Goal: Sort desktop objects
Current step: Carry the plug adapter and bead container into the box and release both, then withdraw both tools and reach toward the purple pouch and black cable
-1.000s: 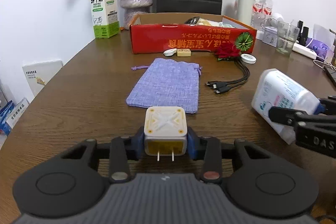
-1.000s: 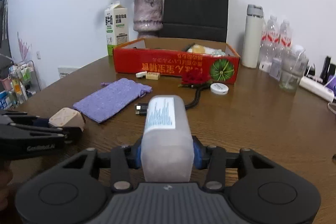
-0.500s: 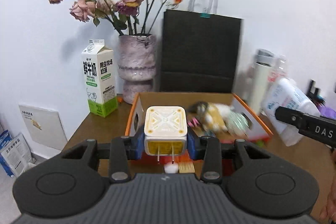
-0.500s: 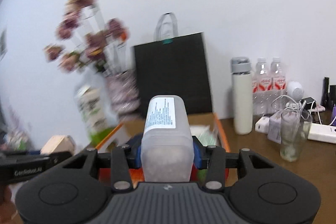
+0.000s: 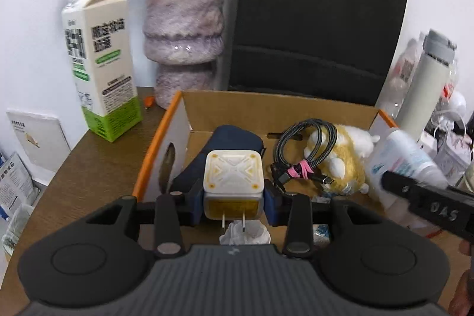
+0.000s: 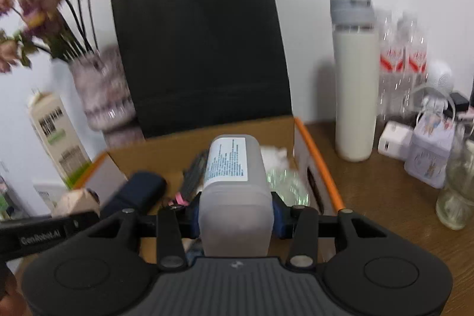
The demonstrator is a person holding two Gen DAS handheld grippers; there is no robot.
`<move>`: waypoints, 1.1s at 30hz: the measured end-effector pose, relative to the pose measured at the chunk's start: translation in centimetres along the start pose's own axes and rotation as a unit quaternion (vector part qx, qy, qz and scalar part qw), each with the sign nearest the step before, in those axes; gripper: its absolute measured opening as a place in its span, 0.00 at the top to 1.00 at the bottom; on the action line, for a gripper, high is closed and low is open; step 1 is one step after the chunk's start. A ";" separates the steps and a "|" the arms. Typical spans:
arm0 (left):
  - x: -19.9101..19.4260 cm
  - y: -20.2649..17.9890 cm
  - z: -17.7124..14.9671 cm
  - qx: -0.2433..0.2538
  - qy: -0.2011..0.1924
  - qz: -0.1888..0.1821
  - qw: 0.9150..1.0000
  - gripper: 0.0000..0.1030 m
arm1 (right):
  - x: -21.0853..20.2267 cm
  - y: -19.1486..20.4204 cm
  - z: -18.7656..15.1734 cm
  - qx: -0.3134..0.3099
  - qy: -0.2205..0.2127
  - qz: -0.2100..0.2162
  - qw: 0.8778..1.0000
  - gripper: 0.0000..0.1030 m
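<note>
We are at the drop-off step: both claws hang over the open cardboard box (image 5: 296, 111), each loaded. The left claw (image 5: 234, 199) pinches the white cube charger (image 5: 233, 175) by its sides, prongs pointing back toward the camera, above the near-left part of the box, over a dark blue pouch (image 5: 234, 138). The right claw (image 6: 235, 211) pinches the white plastic bottle (image 6: 231, 168), label up, above the near-right part of the box; in the left view that bottle (image 5: 400, 156) shows over the box's right edge.

Already in the box: a coiled black cable (image 5: 305, 150) with a pink tie, a yellow-and-white plush toy (image 5: 349, 156) right of the cable, crumpled white paper (image 5: 244, 231) at the near wall. A milk carton (image 5: 100, 73) and a vase (image 5: 183, 28) stand on the desk (image 5: 97, 165) left of and behind the box; a white flask (image 6: 354, 85) stands to the box's right.

Next, we judge: lower each item until it nearly rests on the contents, then spread the claws. The charger needs a spot beside the pouch or on it; the bottle should go down clear of the cable so it doesn't roll. Right view is blurred, so exact height over the box is unclear.
</note>
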State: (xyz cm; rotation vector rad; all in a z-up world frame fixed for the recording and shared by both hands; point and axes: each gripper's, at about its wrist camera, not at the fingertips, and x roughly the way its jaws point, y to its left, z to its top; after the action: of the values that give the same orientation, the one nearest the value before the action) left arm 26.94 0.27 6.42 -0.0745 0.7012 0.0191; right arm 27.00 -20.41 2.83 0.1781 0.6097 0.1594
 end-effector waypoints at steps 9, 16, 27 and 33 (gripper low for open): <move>3.0 -0.8 -1.7 0.006 0.053 0.011 0.999 0.45 | 2.2 0.9 -2.1 -0.019 0.033 -0.011 0.999 0.56; -1.5 -1.3 0.2 0.009 -0.001 0.025 1.000 0.00 | -1.3 1.6 -0.2 -0.029 0.009 -0.017 0.999 0.26; -7.0 -0.1 -2.6 0.005 0.031 0.030 0.999 0.00 | -10.0 2.7 -0.3 -0.066 -0.042 -0.015 0.997 0.13; -9.7 1.1 -10.1 0.010 0.057 0.027 0.998 0.00 | -12.8 2.3 -7.4 -0.077 -0.002 0.009 0.997 0.11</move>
State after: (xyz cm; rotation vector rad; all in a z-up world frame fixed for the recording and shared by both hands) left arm 12.96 0.73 4.88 -0.0375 0.8175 0.0600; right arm 12.11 -19.91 4.45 0.0338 0.5892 0.2222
